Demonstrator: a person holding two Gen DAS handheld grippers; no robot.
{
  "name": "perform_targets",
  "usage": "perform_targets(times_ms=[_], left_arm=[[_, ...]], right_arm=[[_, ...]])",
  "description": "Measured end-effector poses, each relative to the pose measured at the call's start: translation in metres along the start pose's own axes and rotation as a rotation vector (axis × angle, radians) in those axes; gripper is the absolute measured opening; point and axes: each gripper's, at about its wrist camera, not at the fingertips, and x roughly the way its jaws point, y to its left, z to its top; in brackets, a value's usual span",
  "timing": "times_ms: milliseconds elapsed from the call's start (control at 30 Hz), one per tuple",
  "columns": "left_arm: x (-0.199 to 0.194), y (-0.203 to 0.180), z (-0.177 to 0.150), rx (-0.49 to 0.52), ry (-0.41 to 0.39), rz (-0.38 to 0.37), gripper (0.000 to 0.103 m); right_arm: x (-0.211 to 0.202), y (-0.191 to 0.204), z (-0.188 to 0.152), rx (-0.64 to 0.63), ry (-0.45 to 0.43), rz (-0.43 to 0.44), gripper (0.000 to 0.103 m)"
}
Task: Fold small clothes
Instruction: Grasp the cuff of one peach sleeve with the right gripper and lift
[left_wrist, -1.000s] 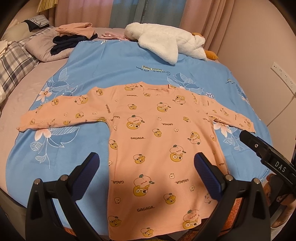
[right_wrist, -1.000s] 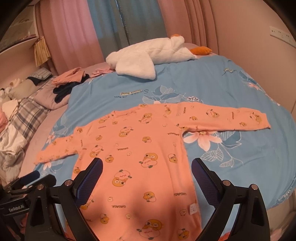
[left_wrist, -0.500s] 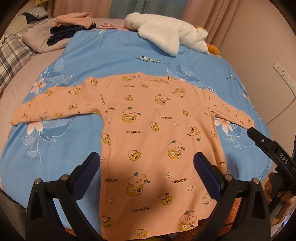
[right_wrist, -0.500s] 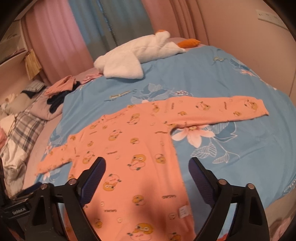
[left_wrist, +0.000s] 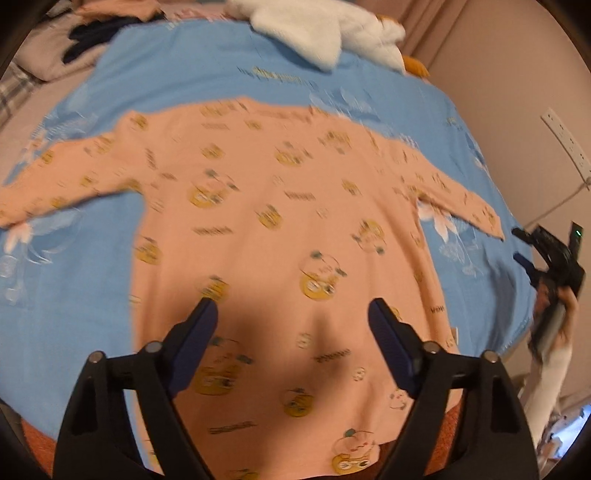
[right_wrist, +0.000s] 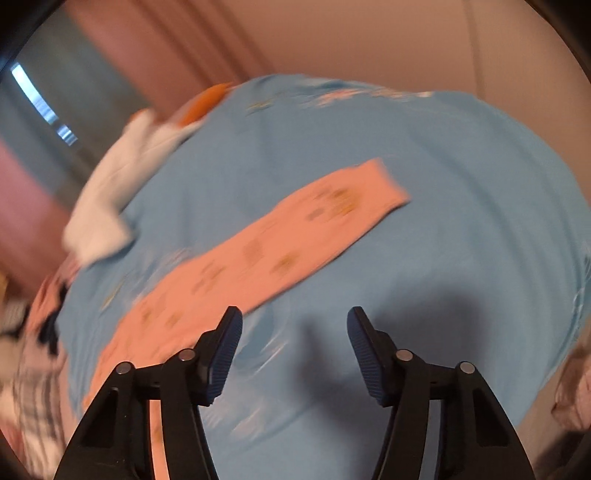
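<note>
Peach cotton printed with small yellow cartoon figures, the long-sleeved top (left_wrist: 280, 229) lies spread flat across the middle of the left wrist view, neckline toward the upper edge of the frame and hem toward the bottom. Both sleeves stretch straight out: one runs off the left edge, the other ends at a cuff in the right-middle of the frame. No crease or turned-over panel shows anywhere on it, so by my reading the folding has not yet begun; both sleeves, the side folds and the final fold up from the hem are all left to do.

In the right wrist view the right sleeve (right_wrist: 280, 251) crosses the frame as a diagonal band, its cuff toward the upper right, lying flat on the blue floral bedcover (right_wrist: 461, 229).

The left gripper (left_wrist: 291, 321) hangs over the lower body of the top with its jaws spread wide and nothing between them. The right gripper (right_wrist: 293, 325) is likewise spread wide and empty, poised over bare bedcover just beside the lower edge of the sleeve; its left finger overlaps the sleeve edge in the picture, but whether it touches cannot be told. Both views are smeared by motion blur.

A white plush toy (left_wrist: 325, 33) lies at the top of the frame, well apart from the top, and darker folded clothes (left_wrist: 92, 40) sit in the upper left.
</note>
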Motion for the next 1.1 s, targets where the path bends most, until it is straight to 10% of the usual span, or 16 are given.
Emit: perform_targets(times_ms=[200,400,633,1000,1067,1100], left_arm=[[0.027,-0.011,-0.012,0.017,0.063,-0.006,0.079],[0.041,-0.010,-0.018,-0.009,0.092,0.019,0.079],[0.023,-0.010,-0.022,-0.068,0.025,0.090,0.079],[-0.038,-0.020,-0.025,-0.127,-0.158,0.124,0.081],[-0.043,-0.021,-0.023,-0.120,-0.159,0.120,0.081],[-0.045,-0.022,-0.021,-0.119,-0.158,0.116,0.081]], right_arm=[[0.043,-0.037,0.030,0.169,0.032,0.020,0.048],[0.059,-0.044,0.039,0.176,0.003,0.042,0.009],[0.032,-0.054,0.047,0.168,-0.109,0.075,0.001],[0.031,-0.056,0.044,0.101,-0.073,0.137,0.001],[0.035,-0.059,0.038,0.088,-0.037,0.125,0.015],[0.036,-0.061,0.035,0.082,-0.020,0.108,0.039]])
